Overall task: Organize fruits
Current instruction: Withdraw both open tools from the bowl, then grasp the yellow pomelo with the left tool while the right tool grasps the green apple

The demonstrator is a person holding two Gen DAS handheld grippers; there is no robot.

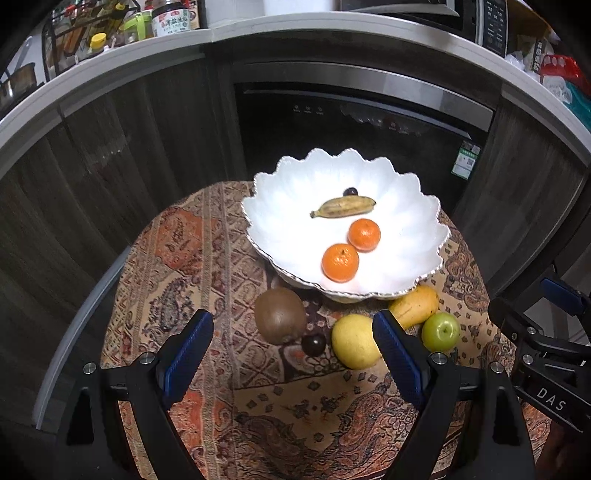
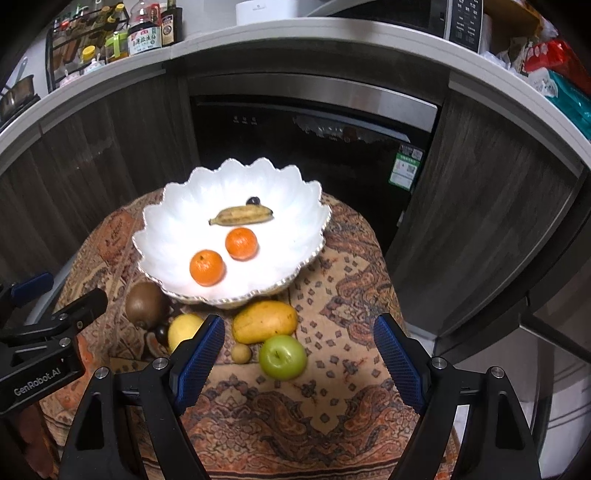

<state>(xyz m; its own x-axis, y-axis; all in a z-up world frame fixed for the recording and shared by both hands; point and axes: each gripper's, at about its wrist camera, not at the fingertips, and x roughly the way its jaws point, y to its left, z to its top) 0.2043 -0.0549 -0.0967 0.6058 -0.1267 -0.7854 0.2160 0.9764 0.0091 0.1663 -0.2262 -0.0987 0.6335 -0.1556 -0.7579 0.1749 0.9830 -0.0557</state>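
A white scalloped bowl [image 1: 280,206] [image 2: 177,221] on a patterned cloth holds a banana [image 1: 343,207] [image 2: 242,216], two oranges [image 1: 340,262] [image 1: 364,235] [image 2: 207,267] [image 2: 241,243] and a small dark fruit [image 1: 350,191]. In front of it lie a kiwi [image 1: 280,314] [image 2: 146,304], a dark plum [image 1: 313,344], a yellow lemon [image 1: 352,341] [image 2: 183,330], a mango [image 1: 415,305] [image 2: 265,320], a green apple [image 1: 440,331] [image 2: 282,356] and a small tan fruit [image 2: 241,353]. My left gripper [image 1: 293,343] is open above the kiwi and plum. My right gripper [image 2: 299,349] is open around the apple's space.
The cloth-covered round table [image 1: 295,424] stands before a dark oven door [image 1: 351,129] and wood cabinets. A counter above carries bottles [image 2: 146,35] and packages [image 2: 554,62]. The other gripper shows at each view's side edge.
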